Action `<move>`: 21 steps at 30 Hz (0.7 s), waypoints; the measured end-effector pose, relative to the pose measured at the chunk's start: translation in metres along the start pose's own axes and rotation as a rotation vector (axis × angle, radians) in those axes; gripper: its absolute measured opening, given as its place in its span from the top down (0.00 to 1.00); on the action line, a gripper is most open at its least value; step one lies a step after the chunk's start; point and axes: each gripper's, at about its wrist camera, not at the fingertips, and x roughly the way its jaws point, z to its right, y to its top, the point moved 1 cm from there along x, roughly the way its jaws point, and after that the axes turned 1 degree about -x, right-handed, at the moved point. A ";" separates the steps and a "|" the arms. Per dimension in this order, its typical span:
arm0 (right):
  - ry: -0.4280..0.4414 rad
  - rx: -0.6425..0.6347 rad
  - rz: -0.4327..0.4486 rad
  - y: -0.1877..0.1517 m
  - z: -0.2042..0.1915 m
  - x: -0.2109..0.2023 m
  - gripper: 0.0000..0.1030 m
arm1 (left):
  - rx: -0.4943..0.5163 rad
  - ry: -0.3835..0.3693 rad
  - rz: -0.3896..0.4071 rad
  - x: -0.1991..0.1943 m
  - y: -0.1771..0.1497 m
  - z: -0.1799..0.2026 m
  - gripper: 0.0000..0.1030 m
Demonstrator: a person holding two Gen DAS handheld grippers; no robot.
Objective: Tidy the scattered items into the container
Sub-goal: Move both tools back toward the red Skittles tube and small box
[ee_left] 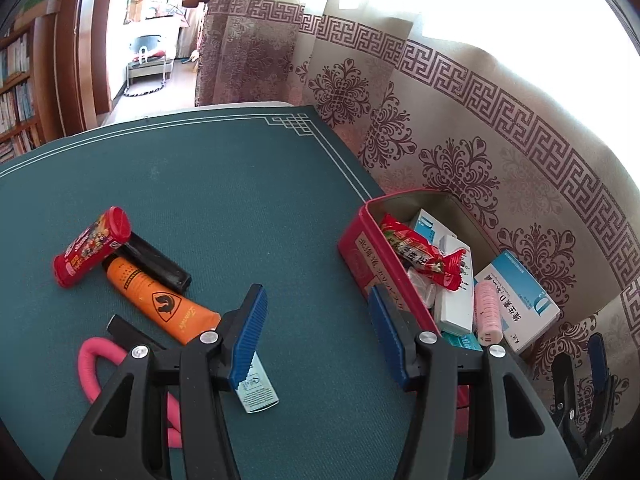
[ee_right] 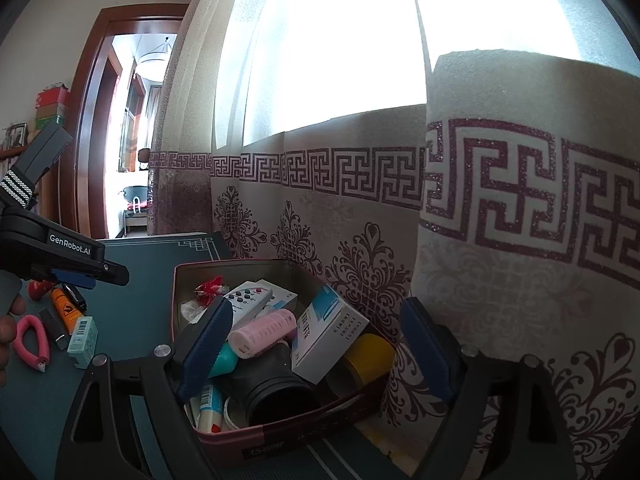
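Left wrist view: left gripper [ee_left: 318, 312] is seen with jaws apart, nothing between the pads, above the green mat [ee_left: 224, 184]. Red tin [ee_left: 362, 254] sits at the mat's right edge against the patterned curtain [ee_left: 480, 152], packed with a snack wrapper [ee_left: 420, 254], white-blue boxes [ee_left: 520, 300] and a pink roll [ee_left: 487, 310]. Left on the mat are a red tube [ee_left: 90, 246], orange tube [ee_left: 160, 304], black bar [ee_left: 160, 266], pink-handled pliers [ee_left: 94, 364] and small teal box [ee_left: 256, 388].

Right wrist view: right gripper [ee_right: 316, 354] is held wide, empty, over the tin [ee_right: 240, 438]; a remote [ee_right: 248, 300], yellow tape [ee_right: 366, 360] and black cylinder [ee_right: 280, 392] are seen inside. The curtain crowds the right finger [ee_right: 424, 352]. A doorway [ee_right: 132, 136] is visible behind.
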 end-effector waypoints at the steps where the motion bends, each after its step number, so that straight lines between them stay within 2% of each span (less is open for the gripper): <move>1: 0.005 -0.008 -0.001 0.001 -0.002 0.000 0.14 | -0.004 0.009 0.005 -0.003 -0.001 -0.006 0.45; 5: 0.061 -0.045 -0.009 0.010 -0.012 -0.003 0.14 | -0.035 0.056 0.034 -0.015 -0.002 -0.037 0.45; 10: 0.225 -0.024 -0.050 0.023 -0.035 -0.007 0.14 | -0.134 0.082 0.052 -0.025 -0.005 -0.082 0.45; 15: 0.355 -0.026 -0.090 0.027 -0.071 -0.007 0.14 | -0.187 0.104 0.057 -0.033 -0.009 -0.113 0.45; 21: 0.558 0.039 -0.258 0.017 -0.107 0.011 0.14 | -0.195 0.151 0.066 -0.040 -0.012 -0.142 0.45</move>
